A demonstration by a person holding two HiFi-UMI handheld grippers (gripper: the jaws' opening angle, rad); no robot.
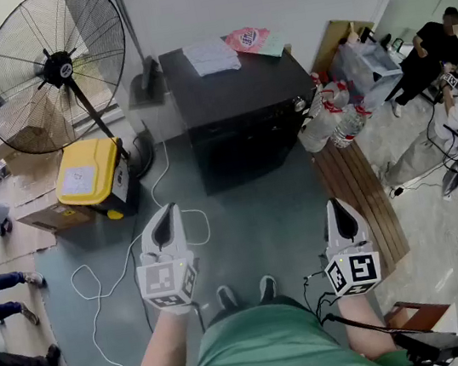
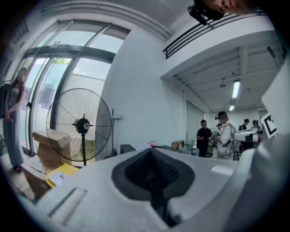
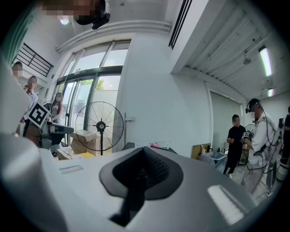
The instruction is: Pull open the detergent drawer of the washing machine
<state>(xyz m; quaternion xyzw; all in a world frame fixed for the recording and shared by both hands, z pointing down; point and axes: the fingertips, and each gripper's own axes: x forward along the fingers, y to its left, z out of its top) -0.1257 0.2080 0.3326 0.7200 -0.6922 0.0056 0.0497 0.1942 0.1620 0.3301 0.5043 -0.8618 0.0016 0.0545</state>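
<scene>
Left claw (image 1: 165,218) closed with nothing in it, right claw (image 1: 337,208) closed and empty too, both well apart from the dark washing machine (image 1: 245,123)

washer (image 1: 241,124): dark casing, smooth, faint sheen
fan (image 1: 52,72): black wire metal grille
yellow case (image 1: 87,170): smooth plastic, slightly glossy
boxes (image 1: 41,218): brown cardboard, matt
bench (image 1: 360,191): slatted brown wood
floor (image 1: 260,216): grey, smooth, matt
left gripper (image 1: 164,218), right gripper (image 1: 338,210): white matt shells, dark ribbed pads

The black washing machine (image 1: 246,128) stands upright against the white wall.
</scene>
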